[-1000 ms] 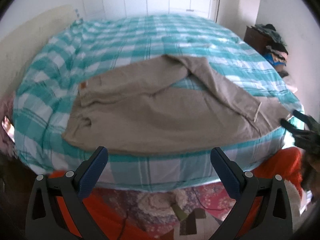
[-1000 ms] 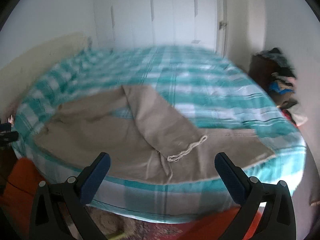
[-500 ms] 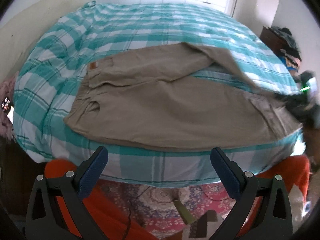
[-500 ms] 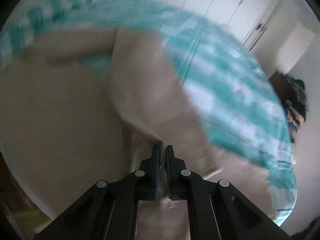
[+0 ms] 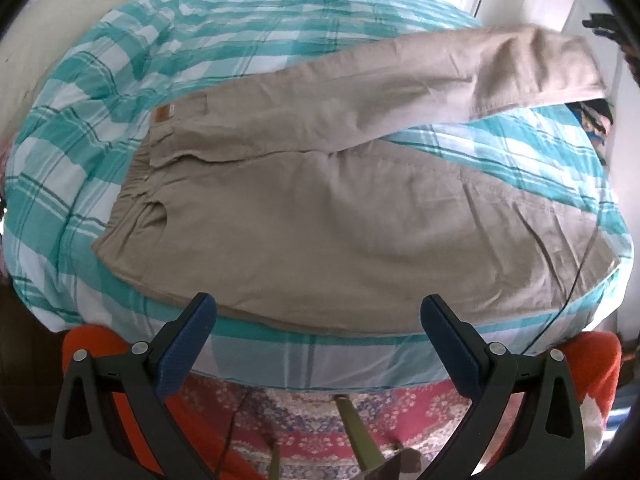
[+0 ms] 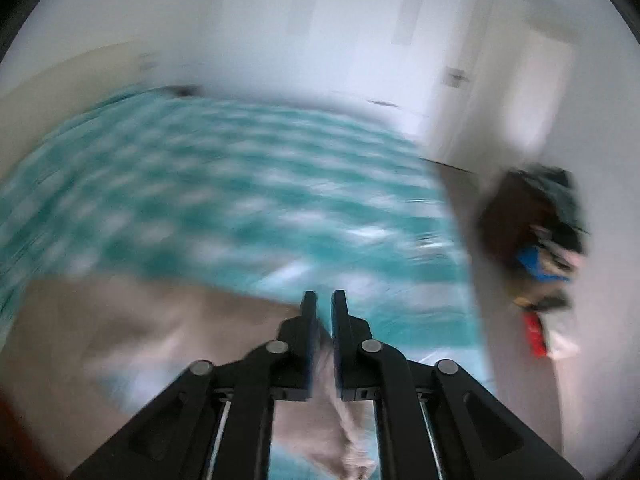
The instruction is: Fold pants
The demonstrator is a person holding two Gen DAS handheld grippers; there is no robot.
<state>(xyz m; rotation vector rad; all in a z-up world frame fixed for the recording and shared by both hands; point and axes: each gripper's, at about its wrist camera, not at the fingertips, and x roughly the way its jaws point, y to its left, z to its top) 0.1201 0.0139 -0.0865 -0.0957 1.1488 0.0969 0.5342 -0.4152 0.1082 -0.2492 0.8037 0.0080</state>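
Across the middle of the left wrist frame, beige pants point(image 5: 320, 208) lie on a teal checked bedspread point(image 5: 120, 60), one leg lifted toward upper right. A small tan label point(image 5: 164, 114) at the waistband is unreadable. The left gripper point(image 5: 318, 320) gapes wide, empty. The right gripper point(image 6: 323, 320), having just widened slightly, nips pant fabric

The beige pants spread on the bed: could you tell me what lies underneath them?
Under the beige pants lies a teal-and-white checked bedspread, showing all round them and between the two legs. Whatever sits directly beneath the fabric is covered and cannot be seen.
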